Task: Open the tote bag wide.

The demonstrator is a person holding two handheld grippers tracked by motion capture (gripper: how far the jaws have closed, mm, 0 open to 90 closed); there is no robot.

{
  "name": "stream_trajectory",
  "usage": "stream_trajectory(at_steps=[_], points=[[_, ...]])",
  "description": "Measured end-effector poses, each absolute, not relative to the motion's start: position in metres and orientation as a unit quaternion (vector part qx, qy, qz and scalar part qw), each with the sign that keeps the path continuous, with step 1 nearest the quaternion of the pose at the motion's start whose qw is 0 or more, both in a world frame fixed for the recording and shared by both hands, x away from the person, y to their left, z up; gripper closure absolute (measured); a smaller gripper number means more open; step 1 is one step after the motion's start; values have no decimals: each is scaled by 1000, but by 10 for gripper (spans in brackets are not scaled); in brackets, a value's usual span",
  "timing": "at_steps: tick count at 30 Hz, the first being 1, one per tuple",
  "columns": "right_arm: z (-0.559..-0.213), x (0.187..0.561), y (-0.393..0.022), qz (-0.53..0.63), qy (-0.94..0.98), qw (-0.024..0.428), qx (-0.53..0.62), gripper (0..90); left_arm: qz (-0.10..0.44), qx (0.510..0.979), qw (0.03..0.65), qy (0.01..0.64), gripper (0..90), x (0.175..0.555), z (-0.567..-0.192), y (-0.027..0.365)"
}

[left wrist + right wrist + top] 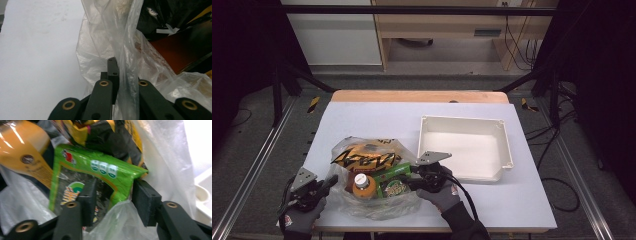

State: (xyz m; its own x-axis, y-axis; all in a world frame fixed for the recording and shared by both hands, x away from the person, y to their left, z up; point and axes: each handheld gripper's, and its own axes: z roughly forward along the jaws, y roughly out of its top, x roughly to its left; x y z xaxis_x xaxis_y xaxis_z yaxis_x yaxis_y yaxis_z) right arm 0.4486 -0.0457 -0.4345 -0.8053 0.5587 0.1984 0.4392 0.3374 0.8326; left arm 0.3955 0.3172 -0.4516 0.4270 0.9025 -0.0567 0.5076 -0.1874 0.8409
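A clear plastic bag [377, 207] lies at the table's front with snacks in it. Inside are a green packet [394, 180], an orange bottle with a white cap [362, 186] and a black and yellow snack bag [364, 159]. My left gripper [329, 182] sits at the bag's left edge, shut on a fold of the film [126, 50]. My right gripper [412, 180] is at the bag's right side. Its jaws stand apart on either side of the green packet's [100, 170] corner, and the pads do not clearly press on it. The orange bottle [22, 150] lies to the packet's left.
A white rectangular tray [507, 145] stands to the right of the bag, its rim close to my right hand. The white table top [377, 120] stretches behind the bag, with a wooden edge at the back. Metal frame rails run along both sides.
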Motion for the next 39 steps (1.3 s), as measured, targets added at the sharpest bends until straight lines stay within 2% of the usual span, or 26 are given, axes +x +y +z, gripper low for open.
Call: stream_trajectory(at_steps=[2, 7, 10, 16, 20, 27, 30, 34, 39], points=[[-433, 449, -47, 497, 811, 47, 305, 603, 236, 733, 419, 481, 879, 396, -452, 317], [-424, 444, -57, 512, 805, 55, 296, 813, 237, 733, 419, 481, 880, 395, -451, 317], [-417, 438, -64, 539, 789, 67, 287, 856, 237, 733, 419, 481, 879, 395, -451, 317], [-414, 425, -71, 559, 779, 116, 261, 867, 238, 731, 419, 482, 879, 395, -451, 317], [-424, 421, -74, 545, 790, 108, 258, 831, 238, 733, 418, 481, 879, 395, -451, 317], [-432, 426, -69, 529, 807, 80, 249, 560, 238, 733, 418, 481, 877, 395, -452, 316], [-431, 435, -62, 527, 807, 80, 252, 499, 236, 733, 418, 482, 878, 396, -452, 317], [-430, 442, -54, 531, 807, 61, 252, 552, 237, 732, 419, 482, 877, 396, -452, 317], [-430, 444, -56, 523, 809, 53, 262, 719, 238, 733, 419, 481, 877, 396, -451, 317]])
